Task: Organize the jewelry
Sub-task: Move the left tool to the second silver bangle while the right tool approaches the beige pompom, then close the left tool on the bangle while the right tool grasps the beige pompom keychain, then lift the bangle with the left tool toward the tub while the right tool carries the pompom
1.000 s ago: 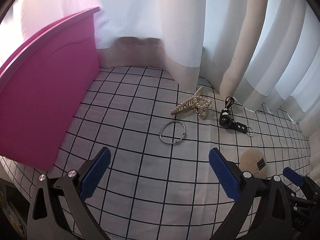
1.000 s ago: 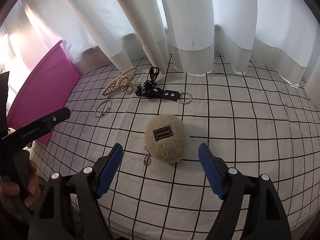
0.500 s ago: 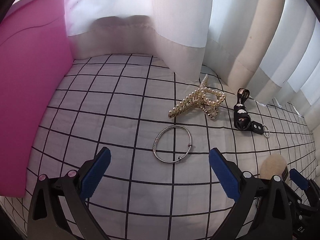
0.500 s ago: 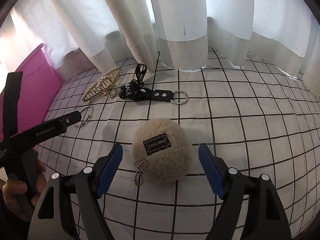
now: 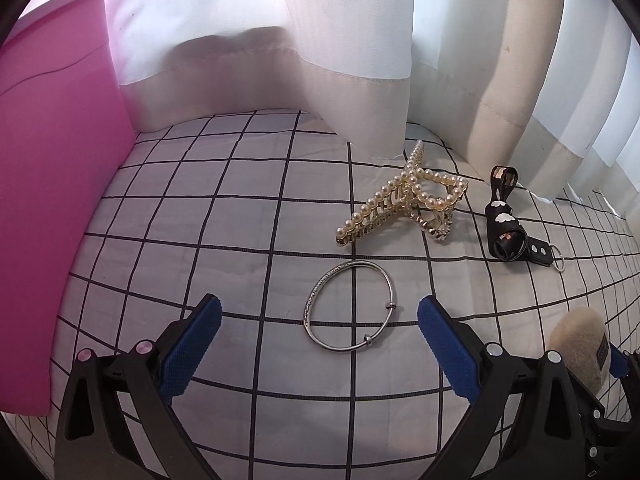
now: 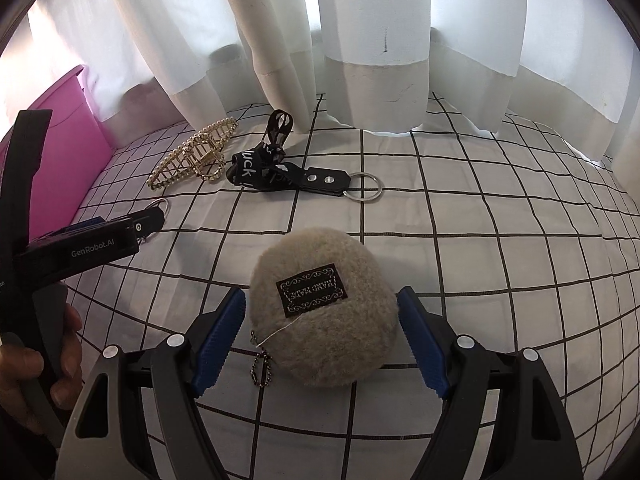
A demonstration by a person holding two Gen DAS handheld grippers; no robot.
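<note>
A silver bangle (image 5: 349,306) lies flat on the checked cloth, just ahead of and between the tips of my open left gripper (image 5: 319,316). A pearl hair claw (image 5: 404,204) and a black strap keychain (image 5: 507,229) lie beyond it. A pink bin (image 5: 52,184) stands at the left. My right gripper (image 6: 320,318) is open, its blue pads either side of a beige fluffy pouch (image 6: 324,308) with a black label, not squeezing it. The claw (image 6: 192,158), keychain (image 6: 288,176) and part of the bangle (image 6: 159,204) show in the right wrist view, with the left gripper (image 6: 120,232) over the bangle.
White curtains (image 6: 372,32) hang along the far edge of the checked cloth (image 5: 224,216). The pink bin (image 6: 52,148) walls off the left side. The pouch (image 5: 580,344) sits close to the right of the left gripper.
Both grippers have moved forward and down. The left gripper has closed in on the bangle; the right gripper's open fingers now flank the fluffy pouch.
</note>
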